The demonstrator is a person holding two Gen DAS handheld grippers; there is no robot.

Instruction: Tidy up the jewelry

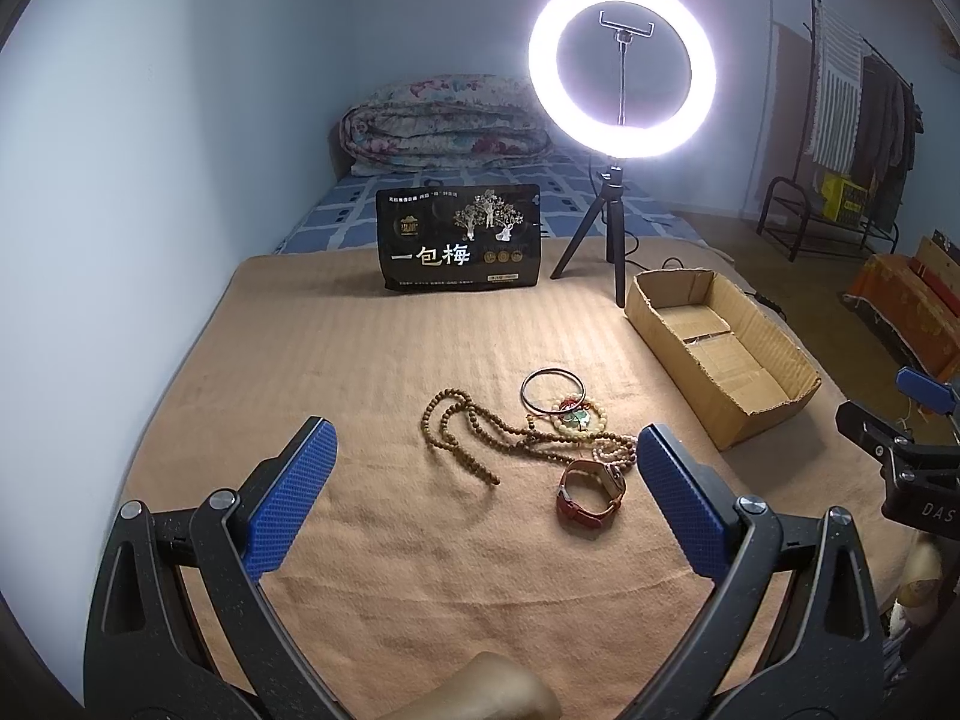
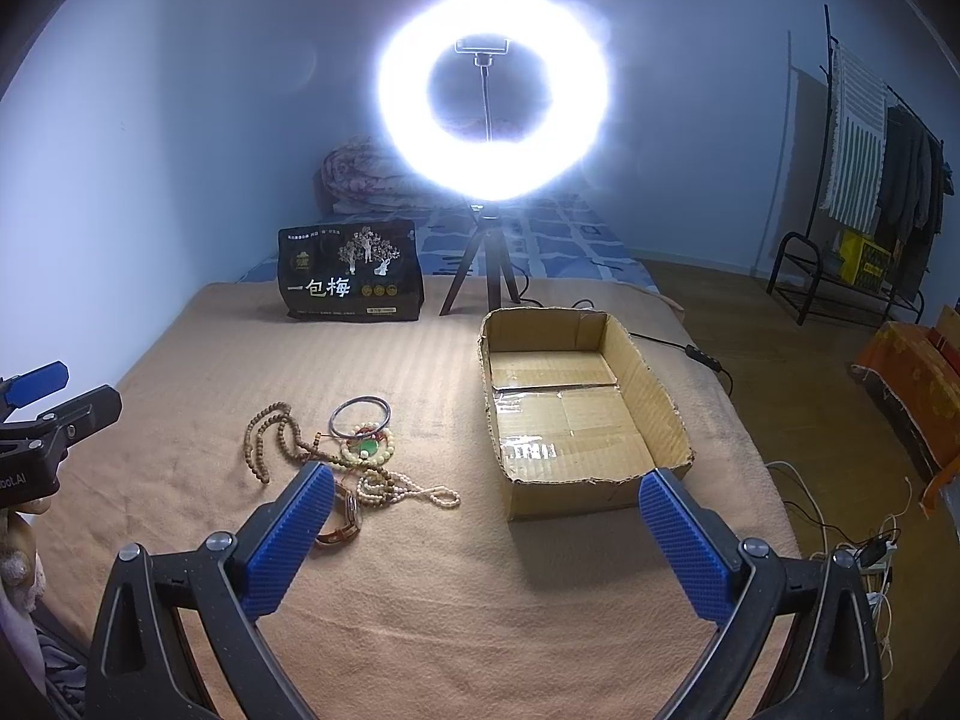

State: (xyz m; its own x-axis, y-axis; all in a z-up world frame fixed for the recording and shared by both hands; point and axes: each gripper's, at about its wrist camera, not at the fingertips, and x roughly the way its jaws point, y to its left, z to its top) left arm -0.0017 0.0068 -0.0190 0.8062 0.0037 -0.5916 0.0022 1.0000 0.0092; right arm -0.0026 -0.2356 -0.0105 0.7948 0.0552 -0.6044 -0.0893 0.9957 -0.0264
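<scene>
Blue-padded fingers of both the left gripper (image 1: 486, 450) and right gripper (image 2: 486, 498) stand spread wide, grasping nothing. Nearest the box (image 2: 624, 360), on its left, lies the jewelry on the blanket (image 1: 372, 348): watch (image 1: 591, 495), tangled beads (image 1: 468, 432), bangle (image 1: 552, 393) behind. Take the watch first, I judge, since it lies loose; pinch its strap squarely, lift clear of the beads. Beyond stands the ring light (image 1: 621, 63).

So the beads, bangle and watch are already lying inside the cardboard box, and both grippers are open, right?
Not quite. The cardboard box is empty; the beads, bangle and watch lie on the blanket beside it, as the right wrist view shows. The left gripper and right gripper are open.
</scene>
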